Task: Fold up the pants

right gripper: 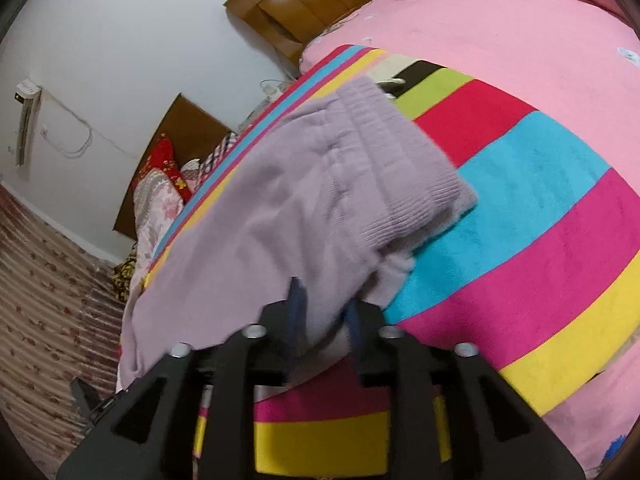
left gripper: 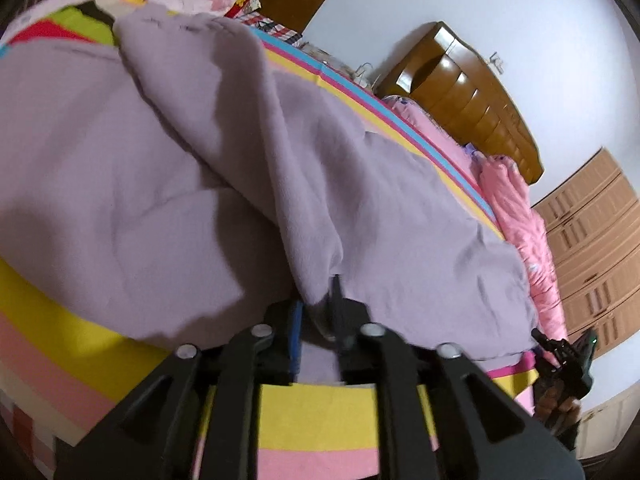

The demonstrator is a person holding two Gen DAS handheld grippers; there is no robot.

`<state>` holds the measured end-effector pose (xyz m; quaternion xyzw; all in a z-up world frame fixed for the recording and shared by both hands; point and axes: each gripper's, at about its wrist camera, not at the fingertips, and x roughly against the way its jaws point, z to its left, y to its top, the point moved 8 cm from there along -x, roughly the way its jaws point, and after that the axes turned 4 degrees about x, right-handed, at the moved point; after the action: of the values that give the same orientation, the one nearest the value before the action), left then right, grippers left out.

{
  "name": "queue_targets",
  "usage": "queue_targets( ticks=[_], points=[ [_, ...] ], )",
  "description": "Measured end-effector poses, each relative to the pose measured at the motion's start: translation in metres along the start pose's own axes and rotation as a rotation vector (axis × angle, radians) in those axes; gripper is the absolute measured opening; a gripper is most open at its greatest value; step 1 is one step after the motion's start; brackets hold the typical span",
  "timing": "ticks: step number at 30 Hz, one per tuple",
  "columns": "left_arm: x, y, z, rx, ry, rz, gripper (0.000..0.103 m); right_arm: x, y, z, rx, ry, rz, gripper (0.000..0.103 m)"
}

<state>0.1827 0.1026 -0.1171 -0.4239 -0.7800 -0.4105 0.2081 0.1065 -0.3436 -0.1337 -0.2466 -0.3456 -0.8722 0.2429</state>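
On striped blanket [right gripper: 540, 208], lilac pants [right gripper: 280, 216], pink quilt [left gripper: 520, 216] perhaps touching

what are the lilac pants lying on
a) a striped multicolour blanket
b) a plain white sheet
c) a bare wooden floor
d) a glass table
a: the lilac pants lie on a striped blanket with red, blue, magenta and yellow bands, spread over the bed.

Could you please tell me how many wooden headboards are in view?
2: the big headboard behind the pink bedding, and a smaller headboard behind the red pillow. More may be hidden.
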Motion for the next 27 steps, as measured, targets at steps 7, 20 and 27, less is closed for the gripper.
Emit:
queue_targets(
  ticks=[7,20,27],
  points=[
    [-0.007,0.004,-0.008,0.030,-0.058,-0.001,0.037,-0.009,-0.024,0.020,0.027,0.042,0.089,0.041],
    [0.007,0.003,-0.026,-0.061,-0.057,-0.053,0.005,-0.012,-0.042,0.054,0.095,0.102,0.091,0.011],
    [0.002,-0.014,-0.012,-0.069,0.011,0.024,0.005,-0.017,-0.053,0.035,0.094,0.061,0.149,0.011]
  ],
)
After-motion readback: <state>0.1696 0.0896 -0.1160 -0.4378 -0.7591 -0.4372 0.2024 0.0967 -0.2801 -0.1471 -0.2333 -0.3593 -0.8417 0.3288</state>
